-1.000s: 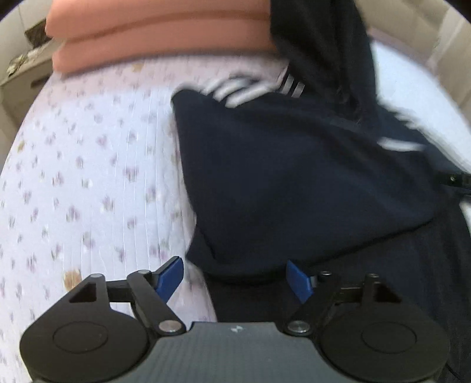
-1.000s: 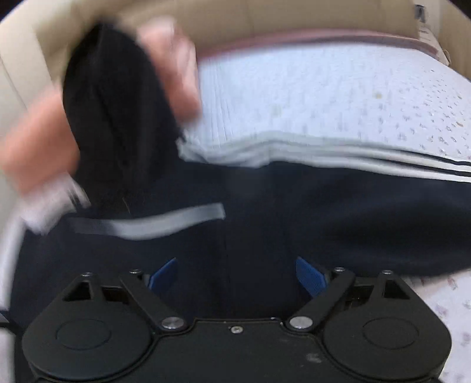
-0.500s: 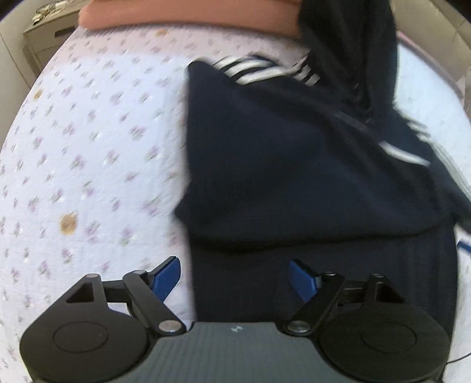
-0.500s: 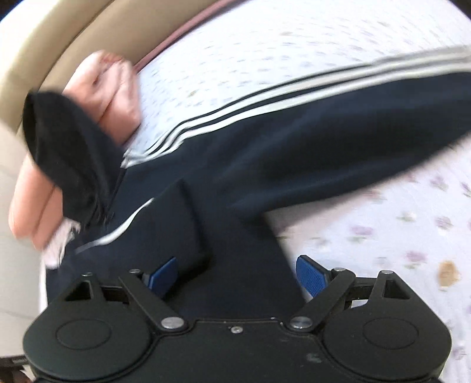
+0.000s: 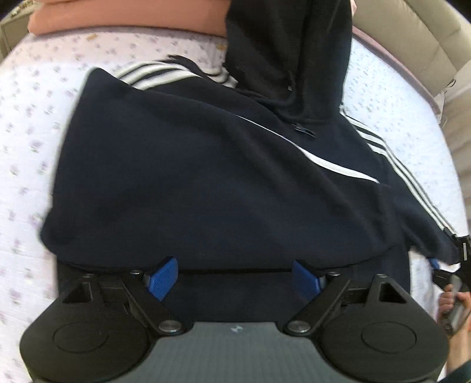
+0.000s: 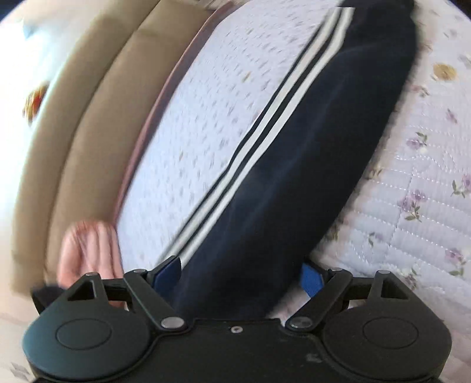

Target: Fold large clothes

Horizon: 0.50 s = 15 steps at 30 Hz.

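A navy hooded jacket (image 5: 200, 176) with white stripes lies on the floral bedspread (image 5: 32, 123), its body folded over and its hood (image 5: 291, 53) at the far side. My left gripper (image 5: 235, 277) is open over the jacket's near folded edge. One striped sleeve (image 6: 294, 153) stretches away in the right wrist view. My right gripper (image 6: 240, 277) is open with the sleeve's near end lying between its fingers. The right gripper also shows at the sleeve's cuff in the left wrist view (image 5: 450, 265).
Folded orange-pink bedding (image 5: 126, 14) lies at the far edge of the bed. A beige padded headboard (image 5: 412, 38) rises at the far right. It also shows in the right wrist view (image 6: 97, 117), with a pink pillow (image 6: 88, 253) against it.
The left gripper has moved right, centring on the folded jacket body. The right gripper has swung along the sleeve toward its end; the hood has left its view.
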Available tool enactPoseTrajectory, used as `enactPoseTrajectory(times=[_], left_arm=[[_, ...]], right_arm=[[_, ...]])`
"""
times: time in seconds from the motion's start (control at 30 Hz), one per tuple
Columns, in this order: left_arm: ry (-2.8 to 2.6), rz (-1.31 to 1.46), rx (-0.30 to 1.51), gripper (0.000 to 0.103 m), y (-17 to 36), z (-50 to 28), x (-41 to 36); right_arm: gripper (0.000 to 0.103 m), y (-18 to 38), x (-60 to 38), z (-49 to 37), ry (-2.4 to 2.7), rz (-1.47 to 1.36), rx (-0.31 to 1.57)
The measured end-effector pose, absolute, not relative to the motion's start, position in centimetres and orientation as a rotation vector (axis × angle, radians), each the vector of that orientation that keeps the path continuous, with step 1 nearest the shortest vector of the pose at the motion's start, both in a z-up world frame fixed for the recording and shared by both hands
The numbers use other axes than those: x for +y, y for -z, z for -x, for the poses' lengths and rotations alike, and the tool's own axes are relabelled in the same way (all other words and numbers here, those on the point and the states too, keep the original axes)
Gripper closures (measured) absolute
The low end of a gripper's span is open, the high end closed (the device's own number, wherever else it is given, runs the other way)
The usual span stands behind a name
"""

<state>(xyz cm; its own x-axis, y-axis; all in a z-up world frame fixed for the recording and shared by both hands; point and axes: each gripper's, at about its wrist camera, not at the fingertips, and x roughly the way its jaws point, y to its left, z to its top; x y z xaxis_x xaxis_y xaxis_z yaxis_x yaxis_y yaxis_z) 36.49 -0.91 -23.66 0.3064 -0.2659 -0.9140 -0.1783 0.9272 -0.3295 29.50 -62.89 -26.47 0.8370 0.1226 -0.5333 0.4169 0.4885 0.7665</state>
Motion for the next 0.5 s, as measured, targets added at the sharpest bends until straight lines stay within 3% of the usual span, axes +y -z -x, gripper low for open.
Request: enactPoseTrajectory(times=[0.17,0.27,0.33,0.4,0.47,0.5], left_arm=[[0.072,0.420,1.271,0.017,24.1,-36.9,-1.6],[0.062,0.430,1.262,0.017,23.9,-37.0,-1.1],[0.055,0.431,1.254,0.017,23.7,-37.1,-0.8],[0.048,0.429,1.245,0.017,23.6,-37.0,-0.5],[0.038,0.429,1.241,0.017,23.5,-36.9,-0.1],[0.034,0.431,1.241,0.017,23.5,-36.9,0.0]], right_arm=[[0.012,26.2,-63.9,-29.4,0.187,-1.027,0.563],[0.042,26.9,-66.0,-28.6,0.227,-1.092,0.505],[0.085,27.9,-67.5,-28.6,0.271,-1.123,0.496],[0.101,28.9,-68.4,-29.0,0.281,-1.169,0.488],[0.101,28.6,-68.2,-29.2,0.304,-1.153,0.479],[0.094,27.8,-67.6,-29.5,0.324,-1.109,0.479]])
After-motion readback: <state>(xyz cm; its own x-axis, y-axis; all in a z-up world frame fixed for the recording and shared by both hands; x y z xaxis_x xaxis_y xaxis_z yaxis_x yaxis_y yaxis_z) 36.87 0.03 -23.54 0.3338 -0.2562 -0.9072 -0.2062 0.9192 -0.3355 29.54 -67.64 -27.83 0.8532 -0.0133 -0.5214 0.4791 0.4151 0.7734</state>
